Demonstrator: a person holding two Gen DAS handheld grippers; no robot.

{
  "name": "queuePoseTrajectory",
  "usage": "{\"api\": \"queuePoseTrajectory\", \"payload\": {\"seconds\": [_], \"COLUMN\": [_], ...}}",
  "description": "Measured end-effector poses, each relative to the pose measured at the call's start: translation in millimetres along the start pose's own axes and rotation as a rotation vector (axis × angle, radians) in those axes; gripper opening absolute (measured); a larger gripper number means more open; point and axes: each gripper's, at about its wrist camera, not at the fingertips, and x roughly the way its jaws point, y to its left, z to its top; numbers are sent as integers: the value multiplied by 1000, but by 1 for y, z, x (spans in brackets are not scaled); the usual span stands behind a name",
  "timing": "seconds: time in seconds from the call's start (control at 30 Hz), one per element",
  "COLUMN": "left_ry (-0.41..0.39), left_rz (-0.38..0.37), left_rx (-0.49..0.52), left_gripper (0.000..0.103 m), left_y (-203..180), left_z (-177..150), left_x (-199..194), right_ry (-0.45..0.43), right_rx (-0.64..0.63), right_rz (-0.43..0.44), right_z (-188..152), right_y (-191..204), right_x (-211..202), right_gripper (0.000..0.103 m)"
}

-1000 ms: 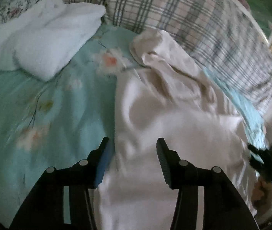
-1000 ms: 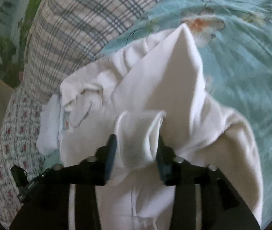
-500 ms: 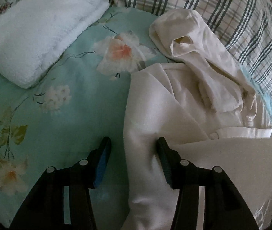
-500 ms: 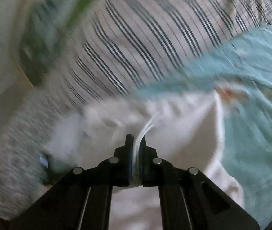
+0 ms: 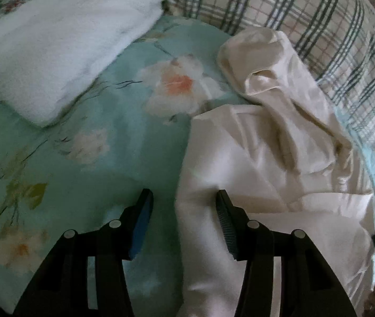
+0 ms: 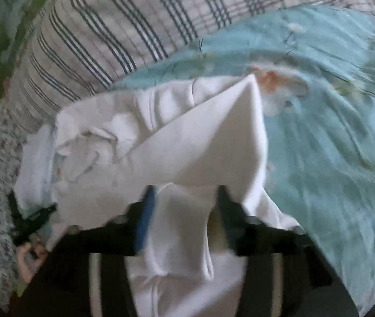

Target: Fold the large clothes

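- The teal floral bedsheet (image 5: pixel 87 137) fills the left wrist view from nine o'clock down to six, with an orange-centred flower print just above the middle.
- A plaid quilt (image 5: pixel 306 18) banks up along the top edge from twelve to three o'clock; in the right wrist view it runs from ten to one o'clock.
- The cream garment (image 5: pixel 261 163), the thing to fold, lies rumpled on the sheet from the centre out to four o'clock, one sleeve reaching up to one o'clock against the plaid.
- In the right wrist view, a folded flap of the garment (image 6: pixel 200 137) peaks at twelve o'clock of centre.
- A folded white towel (image 5: pixel 55 39) sits at ten o'clock, well apart from the garment.
- Left gripper (image 5: pixel 184 227), at six o'clock: jaws apart, straddling the garment's left edge, gripping nothing.
- Right gripper (image 6: pixel 184 211), at six o'clock and blurred: jaws have just been opening, now standing apart with a cuff-like tube of the garment loose between them.
- At eight o'clock in the right view, a hand (image 6: pixel 29 259) holds the other gripper.
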Motion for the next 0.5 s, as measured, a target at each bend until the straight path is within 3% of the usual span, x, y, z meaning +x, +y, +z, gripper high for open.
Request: {"api": "queuePoseTrajectory", "payload": {"seconds": [0.1, 0.13, 0.17, 0.23, 0.27, 0.33, 0.4, 0.47, 0.5], "left_ry": [26, 35, 30, 1, -17, -40, -48, -53, -55], "left_rz": [-18, 0, 44, 102, 116, 124, 114, 115, 125], "left_rx": [62, 95, 128, 174, 182, 173, 139, 108, 97], "left_gripper": [54, 54, 54, 51, 49, 48, 48, 48, 48], "left_y": [-14, -21, -28, -37, -39, -38, -34, -30, -27], "left_z": [9, 10, 8, 4, 2, -2, -2, 0, 2], "left_x": [8, 13, 16, 19, 18, 17, 17, 15, 15], "right_ry": [136, 148, 139, 13, -89, -192, -142, -24, -13], "right_rx": [-19, -56, -77, -83, -97, -118, -115, -85, -65], "right_rz": [81, 71, 58, 93, 128, 126, 47, -126, -161], "right_z": [-2, -5, -7, -6, -4, -6, -10, -16, -20], "right_y": [6, 12, 16, 19, 22, 23, 17, 4, -2], "right_x": [25, 27, 25, 2, -18, -44, -42, -25, -23], "right_gripper": [55, 37, 9, 9, 9, 9, 10, 16, 16]}}
